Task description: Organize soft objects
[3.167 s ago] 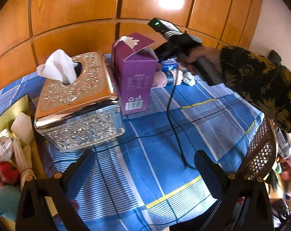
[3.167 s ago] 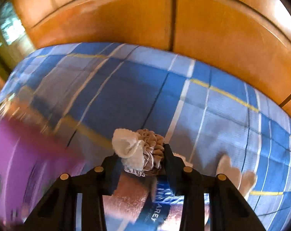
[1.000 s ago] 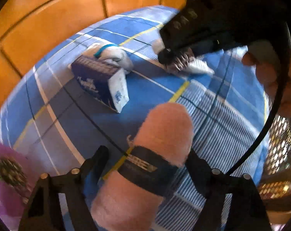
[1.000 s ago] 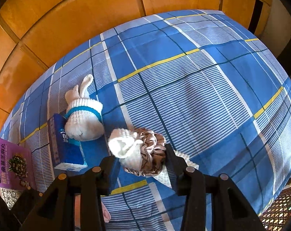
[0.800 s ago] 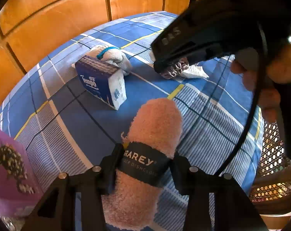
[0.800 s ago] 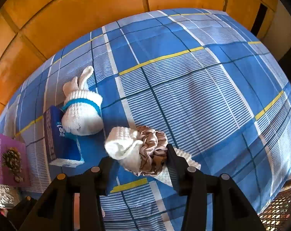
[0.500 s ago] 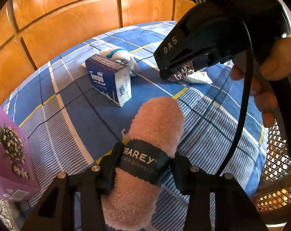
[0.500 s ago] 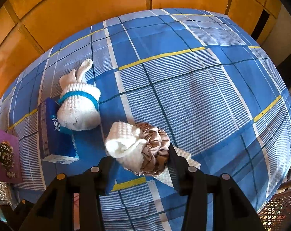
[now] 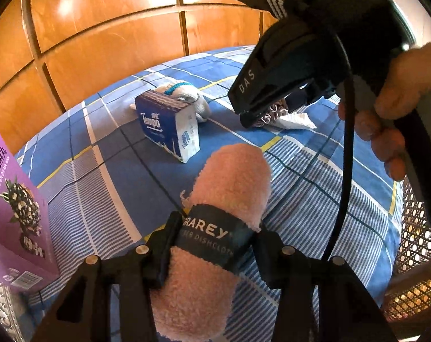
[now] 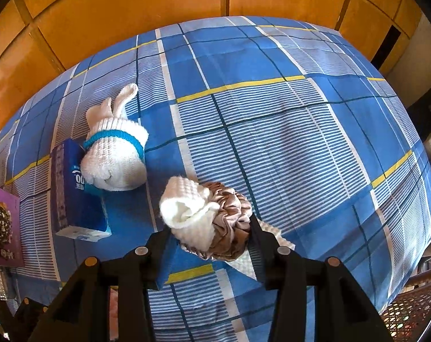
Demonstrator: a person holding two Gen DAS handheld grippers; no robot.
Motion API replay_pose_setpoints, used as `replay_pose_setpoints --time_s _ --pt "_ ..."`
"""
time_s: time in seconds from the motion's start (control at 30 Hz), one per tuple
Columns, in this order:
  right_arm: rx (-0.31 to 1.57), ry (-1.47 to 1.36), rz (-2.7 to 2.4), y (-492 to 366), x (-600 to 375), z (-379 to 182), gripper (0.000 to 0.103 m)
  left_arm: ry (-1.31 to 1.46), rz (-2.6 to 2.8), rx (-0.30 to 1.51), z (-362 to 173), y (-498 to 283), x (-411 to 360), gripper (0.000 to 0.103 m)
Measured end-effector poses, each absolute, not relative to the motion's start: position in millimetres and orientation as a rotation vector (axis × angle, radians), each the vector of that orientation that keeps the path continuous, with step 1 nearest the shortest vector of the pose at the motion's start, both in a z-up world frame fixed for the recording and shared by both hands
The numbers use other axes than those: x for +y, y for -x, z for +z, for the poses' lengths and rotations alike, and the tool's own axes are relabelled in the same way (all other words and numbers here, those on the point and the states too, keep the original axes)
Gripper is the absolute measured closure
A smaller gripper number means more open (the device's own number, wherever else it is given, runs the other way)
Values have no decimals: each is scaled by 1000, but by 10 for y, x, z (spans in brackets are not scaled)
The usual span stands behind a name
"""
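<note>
Fingers (image 9: 164,245) of the left gripper (image 9: 215,245) are pinching one pink dishcloth roll (image 9: 215,228) at its dark band, above the blue plaid cloth (image 9: 115,176). Ahead, one tissue pack (image 9: 167,125) is lying just in front of one white knit roll (image 9: 187,97); one purple box (image 9: 13,213) is standing at left. Blocking the upper right is the right gripper (image 9: 252,119), gripped by a hand (image 9: 386,119).

Right view: its fingers (image 10: 255,242) are squeezing one bundle (image 10: 209,222) of white cloth and brown scrunchie, above the plaid cloth (image 10: 286,142). The knit roll (image 10: 115,159) is touching the tissue pack (image 10: 73,199); the purple box (image 10: 1,228) is sitting at the left edge.
</note>
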State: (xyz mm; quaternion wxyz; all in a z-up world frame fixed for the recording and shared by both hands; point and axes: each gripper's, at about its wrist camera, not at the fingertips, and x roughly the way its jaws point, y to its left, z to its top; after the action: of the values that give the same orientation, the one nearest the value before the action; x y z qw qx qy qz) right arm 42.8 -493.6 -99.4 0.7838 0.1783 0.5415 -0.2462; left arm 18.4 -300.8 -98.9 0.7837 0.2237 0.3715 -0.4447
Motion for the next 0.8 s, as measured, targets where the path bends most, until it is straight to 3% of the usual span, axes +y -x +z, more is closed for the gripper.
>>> replay_pose_setpoints --time_s 0.3,0.6,0.8 --pt "1173 -358 -535 -450 -4892 -995 57 -378 -962 884 -680 -475 -3006 62" --pt "1175 -345 -537 -449 -4823 -983 57 -231 -867 855 192 -1139 -3004 61" --pt "1179 -331 -535 -471 -4817 -1005 57 -108 -641 762 800 -1848 -2386 61"
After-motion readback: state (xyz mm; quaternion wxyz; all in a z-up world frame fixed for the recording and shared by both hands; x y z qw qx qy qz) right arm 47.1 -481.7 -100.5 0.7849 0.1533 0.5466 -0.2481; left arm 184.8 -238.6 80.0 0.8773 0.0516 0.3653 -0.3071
